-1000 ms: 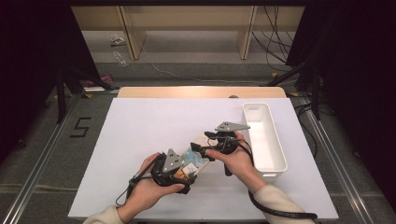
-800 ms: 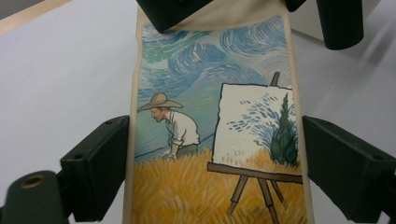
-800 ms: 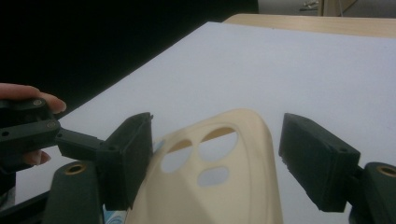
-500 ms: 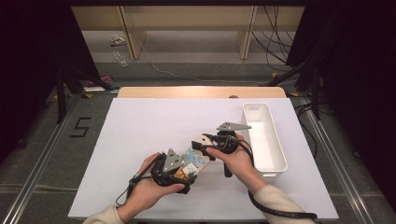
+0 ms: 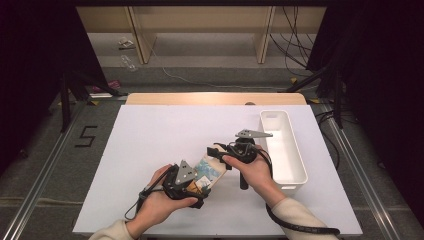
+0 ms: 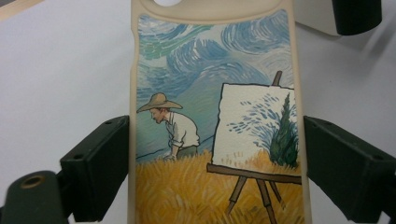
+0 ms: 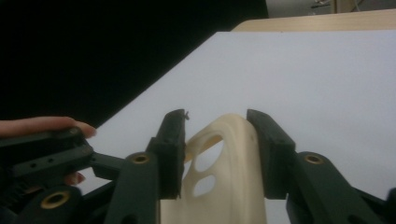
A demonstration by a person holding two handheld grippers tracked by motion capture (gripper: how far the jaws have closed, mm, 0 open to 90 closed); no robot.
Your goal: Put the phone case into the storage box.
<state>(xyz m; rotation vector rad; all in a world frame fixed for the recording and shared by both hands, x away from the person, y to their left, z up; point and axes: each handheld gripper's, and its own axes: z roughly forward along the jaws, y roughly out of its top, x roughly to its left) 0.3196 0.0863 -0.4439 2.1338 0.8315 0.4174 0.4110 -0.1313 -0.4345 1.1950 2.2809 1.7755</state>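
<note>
A cream phone case [image 5: 209, 172] with a painted field, a man in a straw hat and an easel lies between my two grippers near the table's front. My left gripper [image 5: 201, 179] is shut on its lower sides; in the left gripper view both jaws press the case [image 6: 215, 116] edges. My right gripper [image 5: 218, 154] comes in from the right. Its jaws have just been closing and now touch both sides of the case's camera-cutout end [image 7: 229, 177], which bows between them.
A long white tray [image 5: 292, 175] stands on the white table [image 5: 165, 130] just right of the right hand. A wooden strip [image 5: 215, 98] runs along the far edge. Shelves and cables lie on the floor beyond.
The right gripper's jaws have drawn together around the case's far end. Both hands and the case stay where they were.
</note>
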